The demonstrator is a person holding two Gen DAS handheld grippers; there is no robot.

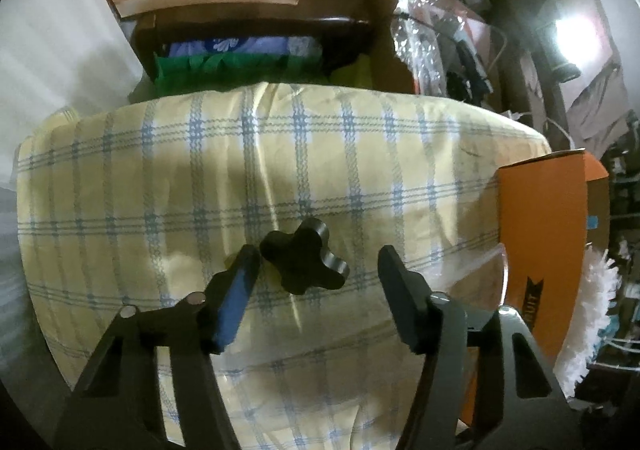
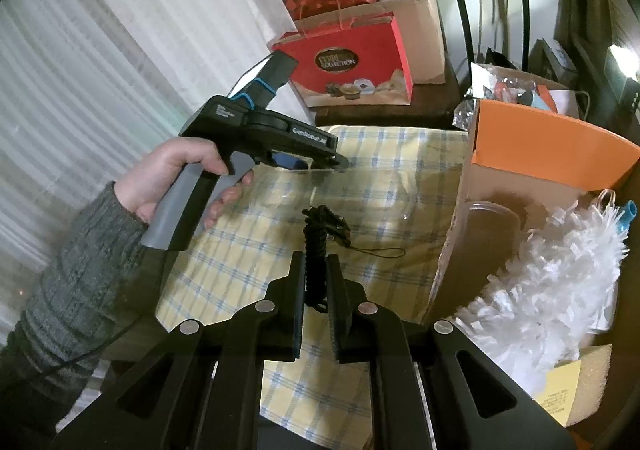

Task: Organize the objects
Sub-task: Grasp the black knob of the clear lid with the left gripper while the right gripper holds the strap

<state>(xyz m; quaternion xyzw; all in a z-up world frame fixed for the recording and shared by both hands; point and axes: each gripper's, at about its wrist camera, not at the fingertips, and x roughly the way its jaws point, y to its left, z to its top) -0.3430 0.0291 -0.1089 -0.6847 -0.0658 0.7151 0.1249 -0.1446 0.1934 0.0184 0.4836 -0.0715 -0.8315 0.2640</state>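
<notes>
Surface: yellow-and-blue plaid cloth. Black star knob lies on it between the spread left gripper, one finger touching. Right gripper pinches a black coiled cord. Orange-flapped box beside the cloth; red gift bag beyond.

Checked cloth, red gift bag, white curtain
</notes>
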